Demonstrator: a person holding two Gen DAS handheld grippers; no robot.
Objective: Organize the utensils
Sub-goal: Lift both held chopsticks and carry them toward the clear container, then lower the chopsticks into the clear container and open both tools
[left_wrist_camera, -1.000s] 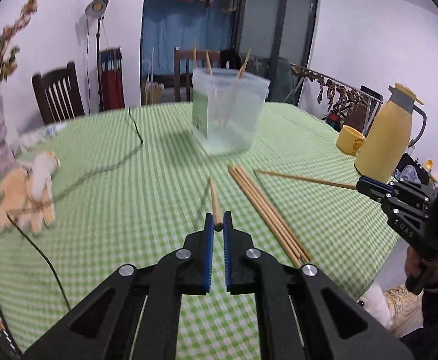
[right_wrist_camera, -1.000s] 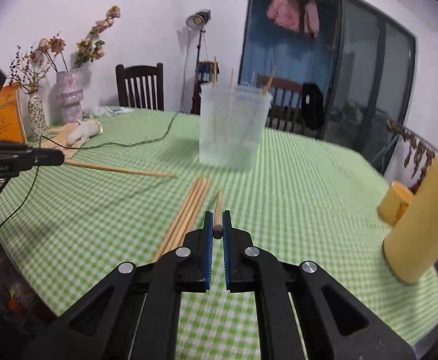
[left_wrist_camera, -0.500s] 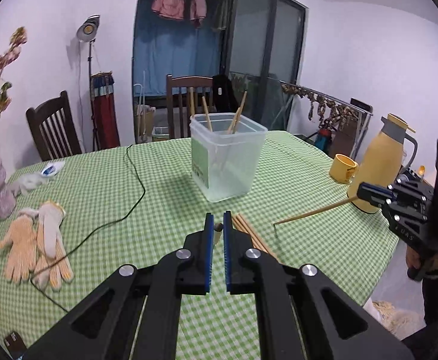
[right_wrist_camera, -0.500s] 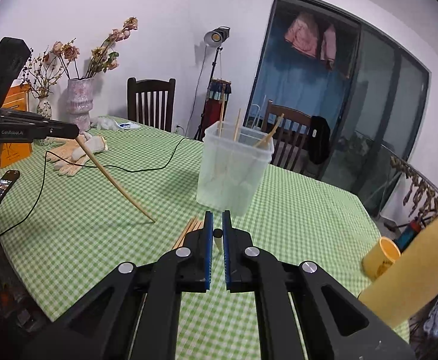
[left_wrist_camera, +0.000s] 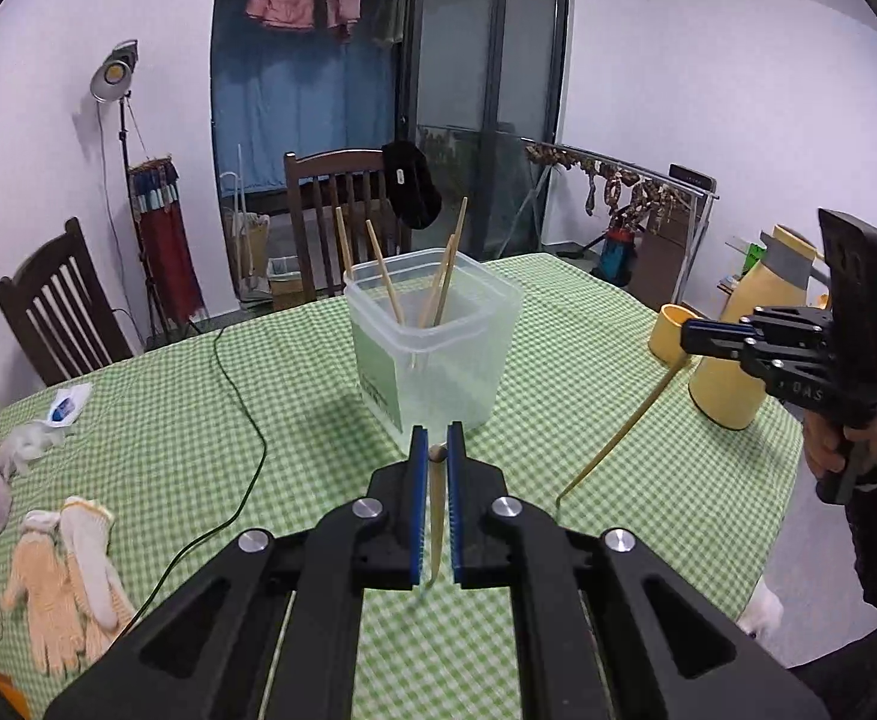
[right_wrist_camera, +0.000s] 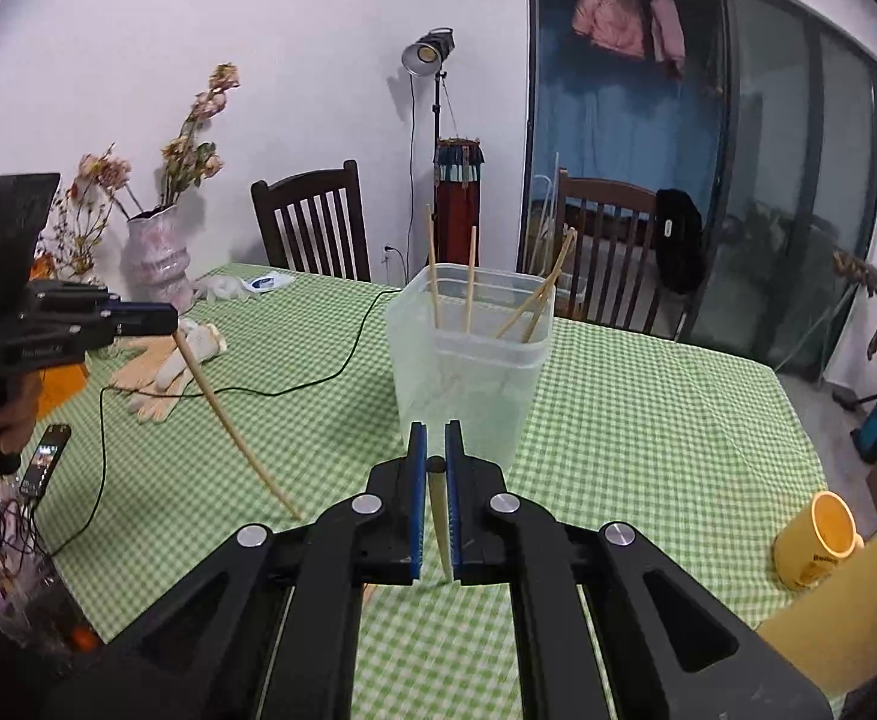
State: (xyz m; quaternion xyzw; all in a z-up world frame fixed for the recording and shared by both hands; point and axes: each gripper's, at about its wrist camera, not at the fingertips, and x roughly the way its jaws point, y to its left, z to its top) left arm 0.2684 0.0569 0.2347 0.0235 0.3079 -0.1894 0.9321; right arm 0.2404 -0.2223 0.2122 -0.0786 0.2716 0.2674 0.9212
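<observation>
Left claw [left_wrist_camera: 432, 450] and right claw [right_wrist_camera: 432, 450] each clench one chopstick [left_wrist_camera: 435, 516] by its thick end, near the clear container [left_wrist_camera: 438, 354] on the table [left_wrist_camera: 558, 372]; light, stiff, slippery wood: grip firmly

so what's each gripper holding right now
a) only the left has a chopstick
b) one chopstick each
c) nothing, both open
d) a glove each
b: the left gripper is shut on a chopstick that hangs down between its pads, and the right gripper is shut on another chopstick the same way, both near the clear tub.
</observation>
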